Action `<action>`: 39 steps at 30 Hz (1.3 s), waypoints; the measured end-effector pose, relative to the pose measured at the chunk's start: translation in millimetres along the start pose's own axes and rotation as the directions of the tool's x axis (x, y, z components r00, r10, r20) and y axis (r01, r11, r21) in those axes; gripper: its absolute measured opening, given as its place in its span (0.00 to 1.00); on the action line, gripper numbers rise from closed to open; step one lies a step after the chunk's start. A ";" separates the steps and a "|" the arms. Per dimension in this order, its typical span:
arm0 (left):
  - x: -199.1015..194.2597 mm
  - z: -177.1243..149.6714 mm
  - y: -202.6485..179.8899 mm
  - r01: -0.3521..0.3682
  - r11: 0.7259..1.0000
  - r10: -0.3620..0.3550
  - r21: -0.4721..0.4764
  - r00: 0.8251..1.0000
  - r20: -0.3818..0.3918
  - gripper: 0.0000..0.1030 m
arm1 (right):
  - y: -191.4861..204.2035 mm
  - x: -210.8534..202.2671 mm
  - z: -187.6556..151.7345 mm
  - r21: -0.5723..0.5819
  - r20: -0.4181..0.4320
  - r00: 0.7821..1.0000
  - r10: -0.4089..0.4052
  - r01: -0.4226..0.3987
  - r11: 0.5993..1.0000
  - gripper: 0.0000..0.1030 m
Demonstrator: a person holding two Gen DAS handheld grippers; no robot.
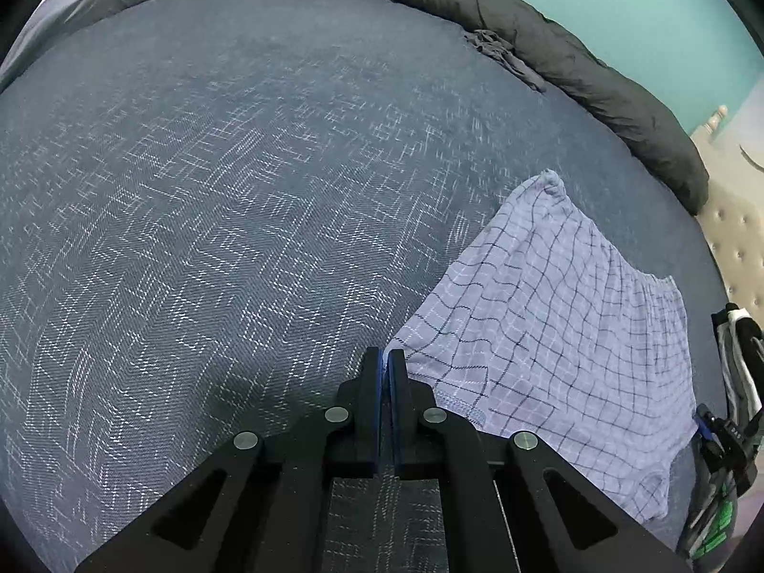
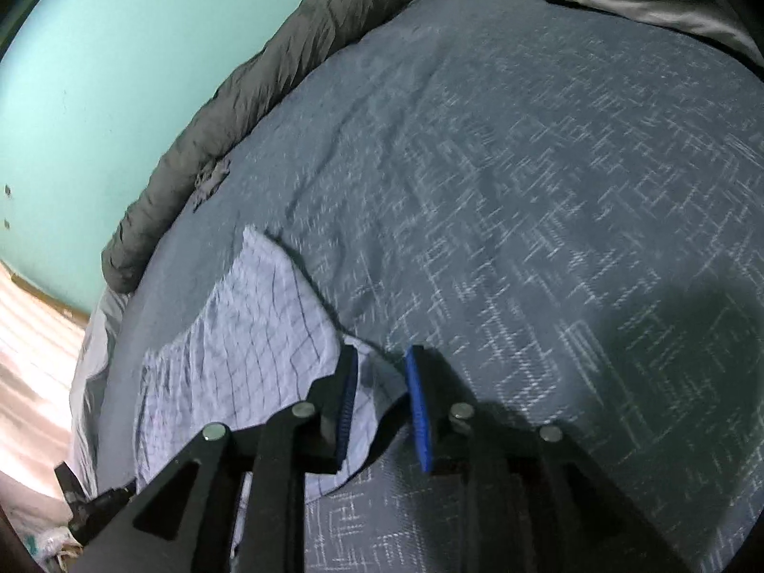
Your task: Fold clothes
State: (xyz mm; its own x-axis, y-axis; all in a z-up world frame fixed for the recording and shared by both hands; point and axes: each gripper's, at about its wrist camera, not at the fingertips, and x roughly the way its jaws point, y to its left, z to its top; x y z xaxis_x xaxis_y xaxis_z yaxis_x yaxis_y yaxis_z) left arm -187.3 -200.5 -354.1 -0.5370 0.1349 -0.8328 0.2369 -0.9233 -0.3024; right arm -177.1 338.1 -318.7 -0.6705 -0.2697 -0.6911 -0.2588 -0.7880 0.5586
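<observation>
Left wrist view. Your left gripper has its jaws closed, the two blue pads pressed together with nothing between them. The tips hang over the blue patterned bedspread. Just to the right of the jaws lies the checked shorts, a pale lilac garment with a dark grid, spread flat on the bedspread; its near corner sits right beside the right-hand finger, and whether it touches cannot be told. Beyond the jaws and to the right, a dark grey quilt runs along the far edge of the bed, against a teal wall. At the far right edge of this view, part of your other tool shows.

Right wrist view. Your right gripper has its jaws parted, with a clear gap between the blue pads. A corner of the checked shorts lies in that gap, slack on the bedspread; the pads do not press on it. The rest of the garment spreads to the left of the jaws. Beyond it on the left, the quilt lies along the wall.
</observation>
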 end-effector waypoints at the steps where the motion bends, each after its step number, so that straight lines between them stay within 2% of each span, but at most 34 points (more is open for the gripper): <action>1: -1.2 -0.3 2.6 0.000 1.000 0.000 0.001 1.000 0.000 0.02 | -0.7 0.1 -0.4 0.006 0.003 1.000 0.006 -0.006 1.000 0.13; 2: -1.8 0.3 3.0 0.000 1.000 0.000 0.000 1.000 -0.002 0.02 | -1.4 0.3 -0.9 0.012 0.005 1.000 0.013 -0.013 1.000 0.03; 8: -1.1 1.3 5.3 0.001 1.000 -0.001 0.001 1.000 -0.004 0.02 | -22.2 -31.2 -2.4 0.142 0.082 0.995 0.061 -0.073 0.987 0.02; 13: -3.2 -0.5 9.7 0.000 1.000 0.000 0.002 1.000 -0.005 0.02 | -43.6 -14.3 -10.5 0.271 0.007 0.998 0.067 -0.066 0.960 0.02; 21: -2.0 0.5 8.7 -0.002 1.000 0.002 0.006 1.000 -0.005 0.02 | -31.1 -9.5 -8.6 0.217 0.001 0.999 0.039 -0.039 0.975 0.02; 26: -4.7 0.8 12.2 0.004 1.000 -0.004 -0.005 1.000 0.000 0.02 | -15.7 -17.6 -4.7 0.148 0.051 0.997 -0.065 0.057 0.987 0.06; 28: -8.7 1.1 15.8 0.000 1.000 0.000 -0.019 1.000 0.007 0.05 | -10.8 -25.5 -3.2 0.123 0.090 0.991 -0.100 0.089 0.988 0.10; 29: -10.7 1.2 17.5 -0.003 1.000 0.003 -0.026 1.000 0.011 0.05 | -8.3 -29.5 -2.4 0.110 0.109 0.987 -0.118 0.106 0.988 0.16; 30: -16.1 2.1 19.7 -0.013 0.999 0.013 -0.038 1.000 0.022 0.07 | -2.6 -31.9 -2.9 0.097 0.121 0.986 -0.112 0.100 0.990 0.20; 32: -29.9 3.1 21.0 -0.033 0.998 0.035 -0.048 0.998 0.055 0.07 | 5.4 -35.2 -6.7 0.070 0.115 0.990 -0.081 0.073 0.995 0.20; 34: -46.7 -0.4 10.1 -0.029 1.000 0.030 -0.008 0.996 0.089 0.07 | 18.5 -35.0 -16.5 0.042 0.077 0.997 -0.031 0.027 0.999 0.20; 37: -58.1 -21.4 -29.2 0.040 0.994 -0.047 0.103 0.997 0.060 0.14 | 39.9 -31.4 -41.8 -0.013 -0.001 1.000 0.022 -0.022 1.000 0.22; 39: -59.6 -45.1 -66.5 0.096 0.974 -0.101 0.206 0.995 0.010 0.19 | 53.3 -28.9 -62.2 -0.040 -0.054 0.997 0.056 -0.058 0.998 0.24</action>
State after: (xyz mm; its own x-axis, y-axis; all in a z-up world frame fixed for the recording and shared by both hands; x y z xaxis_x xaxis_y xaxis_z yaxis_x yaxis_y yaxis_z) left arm -134.6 -131.0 -305.2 -0.5666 0.2235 -0.7931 0.0123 -0.9601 -0.2793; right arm -128.2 269.5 -297.5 -0.6454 -0.3432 -0.6825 -0.1914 -0.7923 0.5794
